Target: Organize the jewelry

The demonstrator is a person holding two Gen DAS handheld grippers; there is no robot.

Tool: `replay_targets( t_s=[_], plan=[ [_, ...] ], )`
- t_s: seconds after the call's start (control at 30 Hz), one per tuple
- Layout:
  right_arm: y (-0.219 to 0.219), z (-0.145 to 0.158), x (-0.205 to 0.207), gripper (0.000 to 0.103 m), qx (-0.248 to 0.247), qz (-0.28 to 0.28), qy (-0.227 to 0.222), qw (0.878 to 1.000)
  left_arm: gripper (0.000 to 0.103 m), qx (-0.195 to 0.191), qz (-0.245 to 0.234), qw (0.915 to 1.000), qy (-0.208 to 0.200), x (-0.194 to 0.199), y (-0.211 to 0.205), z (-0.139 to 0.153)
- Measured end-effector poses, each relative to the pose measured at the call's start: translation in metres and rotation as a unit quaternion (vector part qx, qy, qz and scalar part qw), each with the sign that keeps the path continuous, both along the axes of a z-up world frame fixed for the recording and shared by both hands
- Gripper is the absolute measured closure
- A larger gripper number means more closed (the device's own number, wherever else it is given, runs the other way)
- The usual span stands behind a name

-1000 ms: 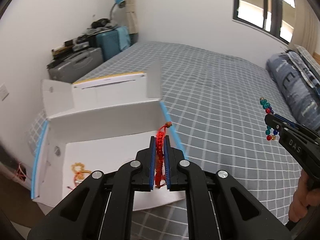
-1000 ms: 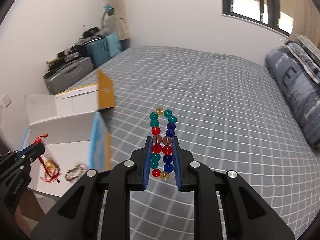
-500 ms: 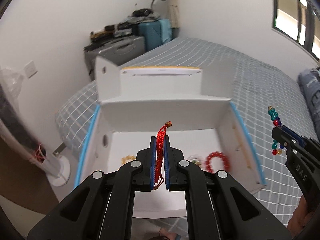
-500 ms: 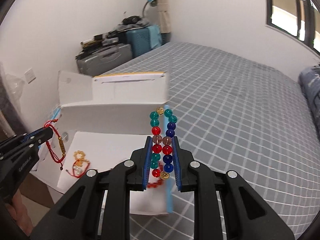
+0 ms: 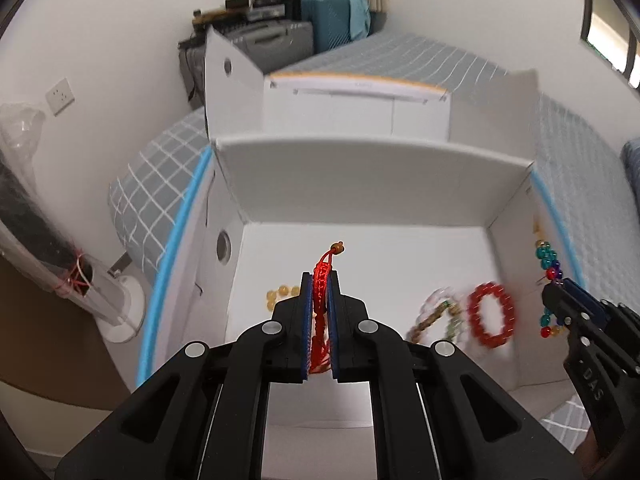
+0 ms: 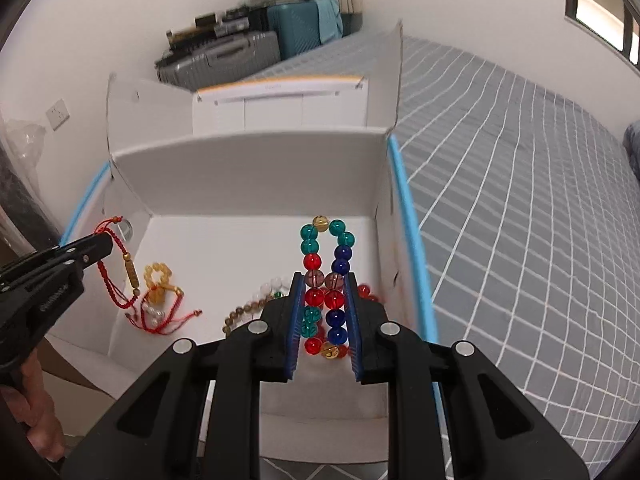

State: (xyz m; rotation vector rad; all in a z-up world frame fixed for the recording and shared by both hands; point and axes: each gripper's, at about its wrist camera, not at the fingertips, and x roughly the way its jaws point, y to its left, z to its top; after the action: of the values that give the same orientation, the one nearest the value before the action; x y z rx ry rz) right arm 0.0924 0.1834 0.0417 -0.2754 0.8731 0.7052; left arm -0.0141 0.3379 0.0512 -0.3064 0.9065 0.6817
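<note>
Jewelry on the white box (image 5: 360, 184) floor is partly hidden and blurred. Left gripper (image 5: 319, 304) is clenched on a red cord bracelet (image 5: 320, 300); right gripper (image 6: 325, 304) clamps a multicolour bead bracelet (image 6: 326, 276), both above the box interior.

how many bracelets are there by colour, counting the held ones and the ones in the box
red cord bracelet, held: 1
multicolour bead bracelet, held: 1
red bead bracelet: 1
pale and brown bead bracelet: 1
yellow bead bracelet, tangled with red cord that may be its own: 1
total: 5
</note>
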Motion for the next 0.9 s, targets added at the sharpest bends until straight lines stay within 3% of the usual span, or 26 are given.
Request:
replay_targets(
  t_s=[0.2, 0.5, 0.63, 0.67, 0.7, 0.77, 0.83, 0.9],
  plan=[
    [0.014, -0.016, -0.004, 0.084, -0.022, 0.007, 0.012, 1.000, 0.097, -0.014, 0.004, 0.9997, 0.021, 0.004, 0.006, -0.023],
    [0.021, -0.029, -0.004, 0.084, -0.035, 0.016, 0.023, 0.999, 0.096, -0.018, 0.000, 0.9995, 0.025, 0.006, 0.009, -0.027],
    [0.024, -0.030, -0.006, 0.076, -0.031, 0.015, 0.022, 0.999, 0.094, -0.019, 0.007, 0.9997, 0.012, 0.003, 0.013, -0.024],
    [0.023, -0.028, -0.007, 0.068, -0.024, 0.016, 0.021, 0.999, 0.093, -0.019, 0.009, 0.9997, 0.012, 0.002, 0.014, -0.024],
    [0.022, -0.027, -0.008, 0.057, -0.019, 0.017, 0.021, 0.999, 0.088, -0.020, 0.011, 0.9997, 0.011, 0.001, 0.014, -0.024],
    [0.019, -0.022, -0.009, 0.045, -0.001, 0.018, 0.020, 1.000, 0.069, -0.018, 0.022, 0.9996, 0.005, -0.004, 0.015, -0.020],
    [0.015, -0.016, -0.010, 0.027, 0.013, 0.013, 0.016, 1.000, 0.047, -0.015, 0.030, 0.9994, -0.011, -0.009, 0.015, -0.014],
    [0.009, -0.008, -0.012, 0.024, 0.036, 0.007, 0.014, 0.999, 0.039, -0.007, 0.033, 0.9993, -0.018, -0.013, 0.013, -0.009]
  ],
)
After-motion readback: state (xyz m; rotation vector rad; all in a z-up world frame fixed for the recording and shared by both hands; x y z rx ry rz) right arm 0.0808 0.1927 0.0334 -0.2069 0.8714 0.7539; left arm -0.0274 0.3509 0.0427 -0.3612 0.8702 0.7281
